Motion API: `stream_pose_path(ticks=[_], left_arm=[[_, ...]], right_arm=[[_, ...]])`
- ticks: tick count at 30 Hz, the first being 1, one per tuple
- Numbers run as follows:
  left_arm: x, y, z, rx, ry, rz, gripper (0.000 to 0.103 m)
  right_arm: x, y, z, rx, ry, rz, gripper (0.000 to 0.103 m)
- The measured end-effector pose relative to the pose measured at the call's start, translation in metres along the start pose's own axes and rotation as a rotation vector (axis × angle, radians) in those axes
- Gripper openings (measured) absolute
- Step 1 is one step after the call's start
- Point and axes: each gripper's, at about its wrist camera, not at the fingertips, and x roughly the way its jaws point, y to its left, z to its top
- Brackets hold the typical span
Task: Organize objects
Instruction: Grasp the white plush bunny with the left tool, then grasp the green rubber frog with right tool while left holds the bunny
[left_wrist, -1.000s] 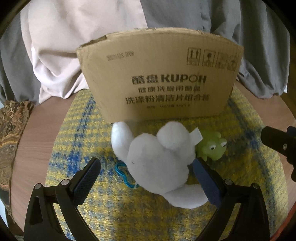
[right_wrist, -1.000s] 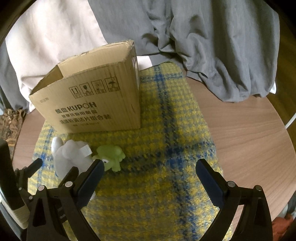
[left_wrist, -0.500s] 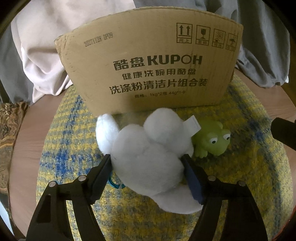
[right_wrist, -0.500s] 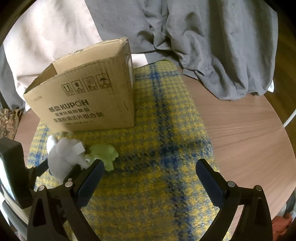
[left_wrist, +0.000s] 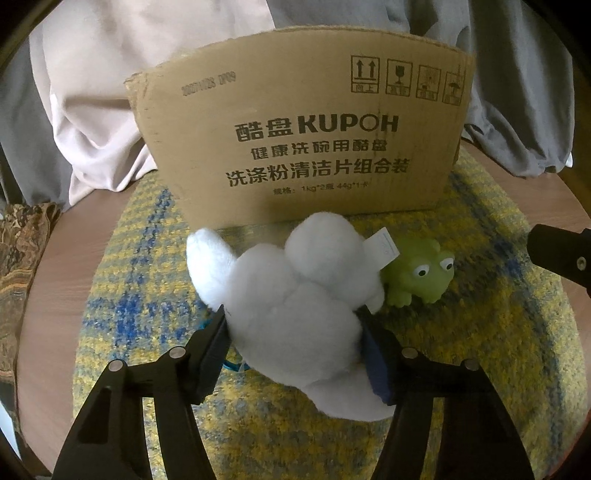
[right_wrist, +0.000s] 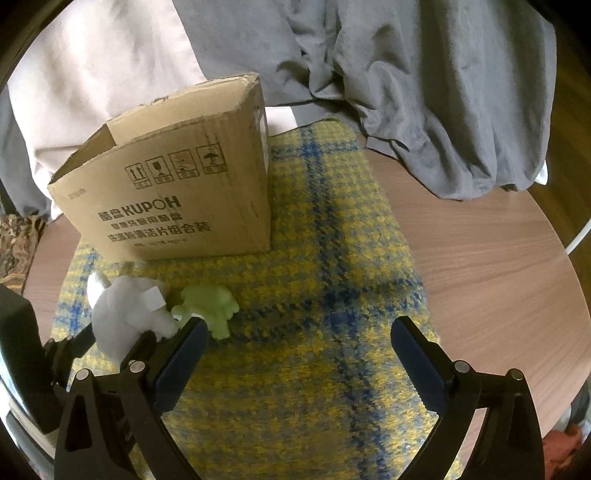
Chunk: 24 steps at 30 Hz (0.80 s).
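The left gripper (left_wrist: 295, 332), its jaws having just been closing, squeezes a white plush toy (left_wrist: 295, 295) between both pads on a yellow-and-blue checked cloth (left_wrist: 480, 369) spread over a round wooden table (right_wrist: 517, 277). Just to the right of its right finger sits a green frog toy (left_wrist: 417, 273), touching the plush, and straight ahead stands an open cardboard box (left_wrist: 306, 147) with grey and pale fabric (left_wrist: 110, 92) heaped behind it. The right gripper (right_wrist: 295, 354) hovers with jaws spread wide over bare cloth, gripping nothing, the frog just beyond its left fingertip.
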Motion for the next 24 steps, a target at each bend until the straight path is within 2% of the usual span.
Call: stream_pose_path(ticks=[8, 14, 18, 24], left_arm=[[-0.018, 0.023, -0.004, -0.038, -0.035, 0.025, 0.063], [-0.030, 0.051, -0.007, -0.077, -0.065, 0.082, 0.063], [-0.027, 0.074, -0.011, -0.119, -0.054, 0.104, 0.063], [-0.025, 0.092, -0.017, -0.155, -0.041, 0.118, 0.063]], right_arm=[[-0.001, 0.019, 0.001, -0.020, -0.003, 0.038, 0.100], [0.006, 0.048, 0.004, -0.052, 0.003, 0.065, 0.100], [0.017, 0.069, 0.008, -0.074, 0.008, 0.069, 0.100], [0.039, 0.077, 0.012, -0.055, 0.036, 0.081, 0.097]])
